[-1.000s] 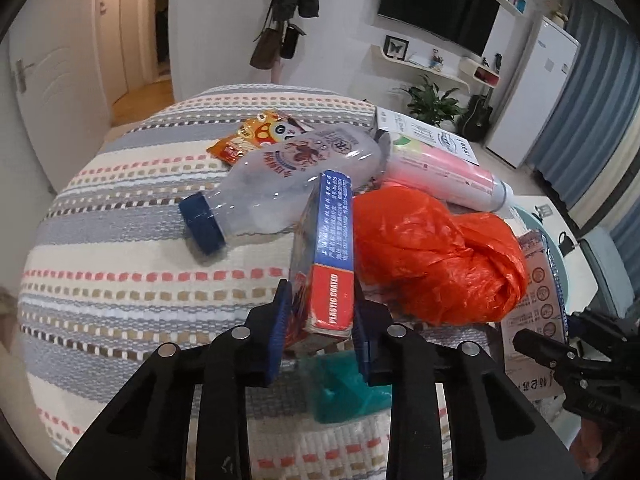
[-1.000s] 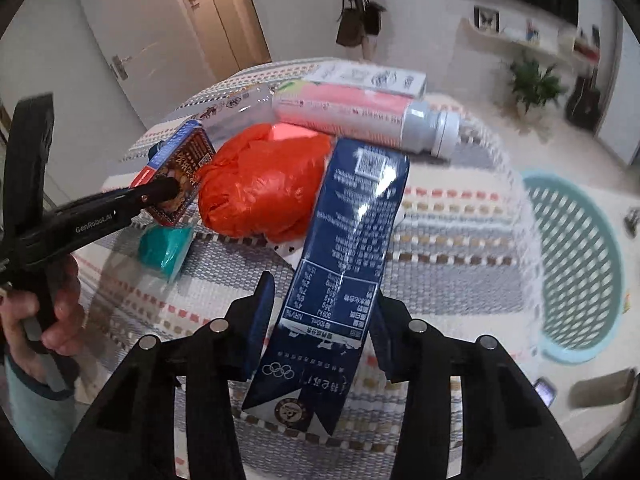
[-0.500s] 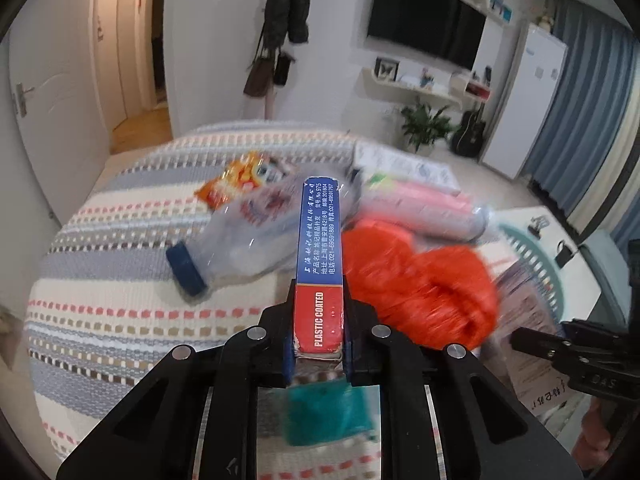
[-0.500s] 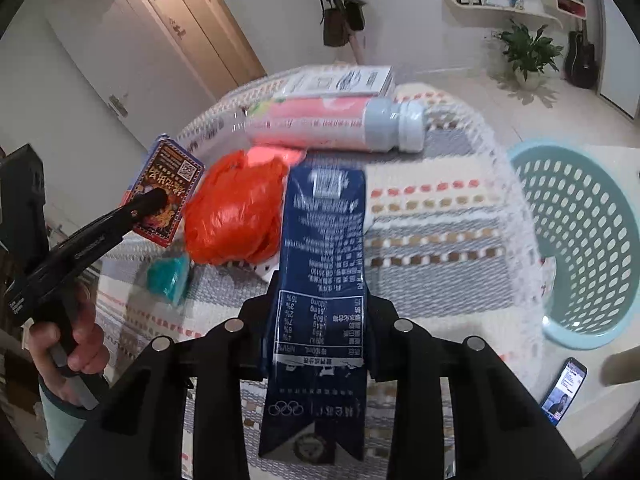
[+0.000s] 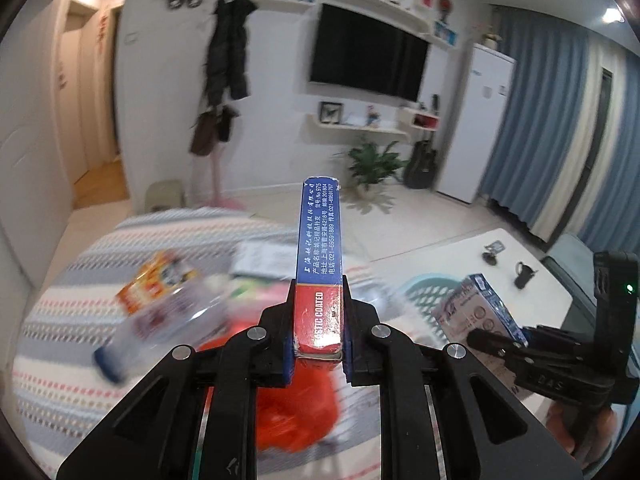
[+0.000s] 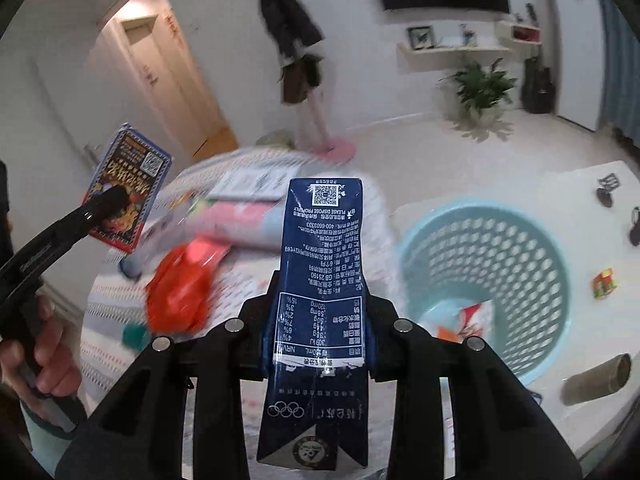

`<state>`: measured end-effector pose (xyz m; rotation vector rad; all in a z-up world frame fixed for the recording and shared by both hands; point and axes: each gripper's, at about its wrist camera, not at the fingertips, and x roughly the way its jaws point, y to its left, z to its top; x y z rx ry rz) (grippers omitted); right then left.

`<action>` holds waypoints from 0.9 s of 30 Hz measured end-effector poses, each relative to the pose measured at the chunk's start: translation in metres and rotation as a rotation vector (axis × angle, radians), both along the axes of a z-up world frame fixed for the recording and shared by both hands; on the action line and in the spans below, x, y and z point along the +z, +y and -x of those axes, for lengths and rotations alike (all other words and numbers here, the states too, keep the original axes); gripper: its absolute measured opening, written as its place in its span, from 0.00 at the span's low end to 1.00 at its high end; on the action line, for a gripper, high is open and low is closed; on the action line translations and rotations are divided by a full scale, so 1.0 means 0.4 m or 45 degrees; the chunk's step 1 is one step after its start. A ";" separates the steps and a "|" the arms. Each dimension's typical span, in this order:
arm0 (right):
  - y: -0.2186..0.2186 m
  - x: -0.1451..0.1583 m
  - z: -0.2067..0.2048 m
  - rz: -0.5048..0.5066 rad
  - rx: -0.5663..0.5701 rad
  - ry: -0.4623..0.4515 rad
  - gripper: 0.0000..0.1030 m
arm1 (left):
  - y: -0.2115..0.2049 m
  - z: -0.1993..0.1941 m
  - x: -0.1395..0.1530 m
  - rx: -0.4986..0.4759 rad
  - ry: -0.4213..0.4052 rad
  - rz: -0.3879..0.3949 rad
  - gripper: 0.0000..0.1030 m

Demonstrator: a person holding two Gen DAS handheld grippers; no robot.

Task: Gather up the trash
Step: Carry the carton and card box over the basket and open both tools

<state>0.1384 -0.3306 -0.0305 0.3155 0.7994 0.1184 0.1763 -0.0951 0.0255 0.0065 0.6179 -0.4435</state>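
Note:
My left gripper (image 5: 318,320) is shut on a blue and red playing-card box (image 5: 319,248), held on edge above the striped tablecloth (image 5: 60,340). In the right wrist view that box (image 6: 132,176) hangs at the left in the left gripper (image 6: 106,200). A dark blue milk carton (image 6: 320,248) stands upright between the pads of my right gripper (image 6: 318,320), which is shut on it. A light blue laundry-style basket (image 6: 540,240) sits on the floor to the right. An orange plastic bag (image 6: 180,292), a clear bottle (image 5: 160,320), a pink bottle (image 6: 240,224) and a snack wrapper (image 5: 152,284) lie blurred on the table.
The basket holds some wrappers (image 6: 468,320). A cardboard tube (image 6: 600,376) and a colour cube (image 6: 604,282) lie on the white floor by it. A small teal object (image 6: 134,336) lies by the orange bag. A person's hand (image 6: 44,352) grips the left tool.
Both grippers closed on their items and lifted them off the table. The card box and the carton now stand upright in the jaws, and the table has dropped lower in both views.

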 end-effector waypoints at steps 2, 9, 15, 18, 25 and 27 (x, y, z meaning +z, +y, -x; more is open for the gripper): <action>-0.050 0.004 -0.003 0.008 -0.058 -0.008 0.30 | -0.061 -0.005 0.009 -0.049 -0.004 -0.001 0.15; -0.206 -0.064 -0.025 0.047 -0.259 0.060 0.30 | -0.241 -0.021 -0.056 -0.176 0.087 -0.024 0.15; -0.286 -0.188 -0.040 -0.008 -0.341 0.193 0.30 | -0.341 -0.039 -0.161 -0.262 0.195 -0.089 0.15; -0.302 -0.241 -0.049 -0.029 -0.360 0.243 0.30 | -0.371 -0.053 -0.205 -0.298 0.254 -0.095 0.15; -0.303 -0.301 -0.060 0.001 -0.379 0.310 0.30 | -0.421 -0.052 -0.283 -0.374 0.337 -0.135 0.15; -0.301 -0.308 -0.059 0.016 -0.383 0.324 0.30 | -0.430 -0.052 -0.298 -0.387 0.355 -0.149 0.16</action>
